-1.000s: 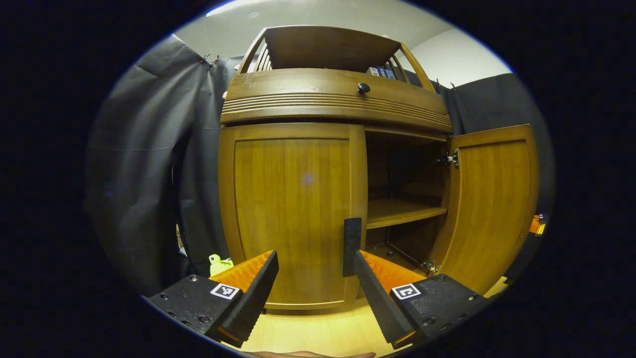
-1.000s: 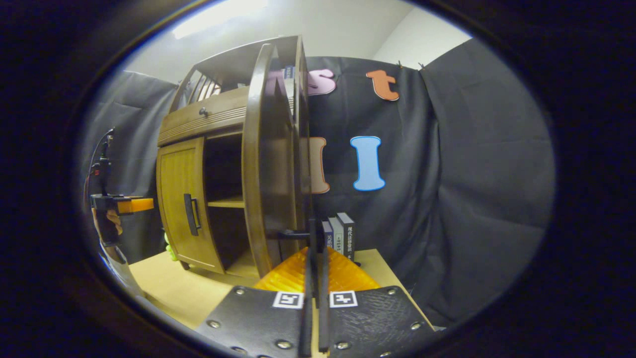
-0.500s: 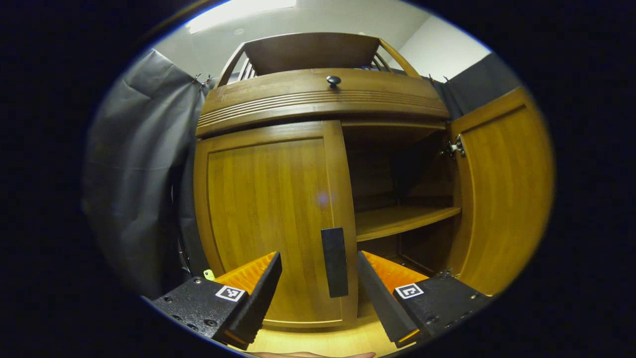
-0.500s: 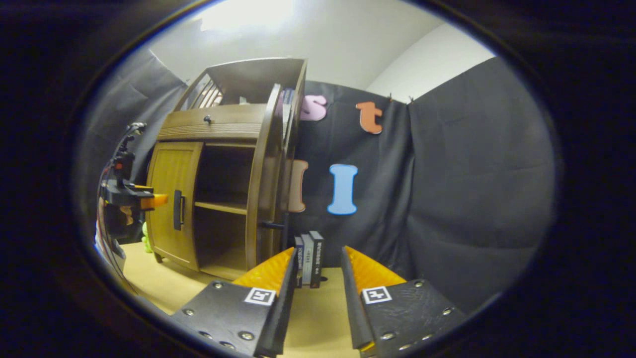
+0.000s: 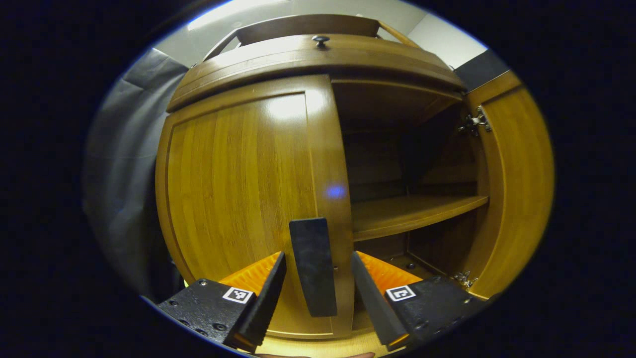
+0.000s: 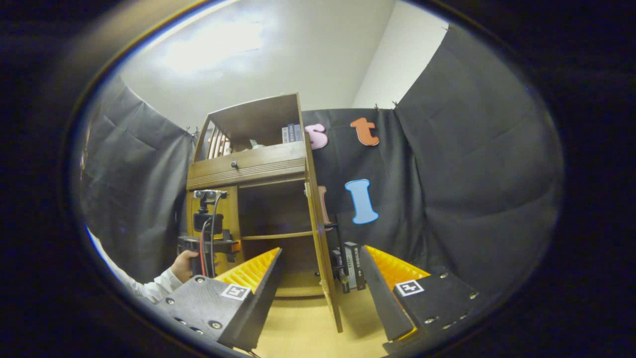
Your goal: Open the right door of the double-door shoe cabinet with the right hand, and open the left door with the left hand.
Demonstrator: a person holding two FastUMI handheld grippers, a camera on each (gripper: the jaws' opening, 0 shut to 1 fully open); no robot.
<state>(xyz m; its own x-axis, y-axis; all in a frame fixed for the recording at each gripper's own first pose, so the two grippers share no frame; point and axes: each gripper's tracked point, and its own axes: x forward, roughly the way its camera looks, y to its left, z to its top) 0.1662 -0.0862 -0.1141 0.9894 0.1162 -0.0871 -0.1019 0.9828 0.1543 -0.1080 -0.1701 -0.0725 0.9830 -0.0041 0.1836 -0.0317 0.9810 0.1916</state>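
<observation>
Cabinet half open as left claw lines up on last handle

Shoe cabinet (image 5: 318, 59) stands with its right door (image 5: 516, 189) swung wide, baring the inner shelf (image 5: 412, 211); the left door (image 5: 238, 199) remains shut. The left gripper (image 5: 314, 278), fingers spread, straddles that door's black handle (image 5: 313, 266) without touching it, seemingly placed to pinch and pull. The right gripper (image 6: 320, 281) hangs well back, spread and empty, its door apparently done.

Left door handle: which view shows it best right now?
Left gripper view. The black left door handle stands large and upright between the open left tongs, on the shut left door. In the right gripper view that spot is far off and covered by the left tongs and the hand.
</observation>
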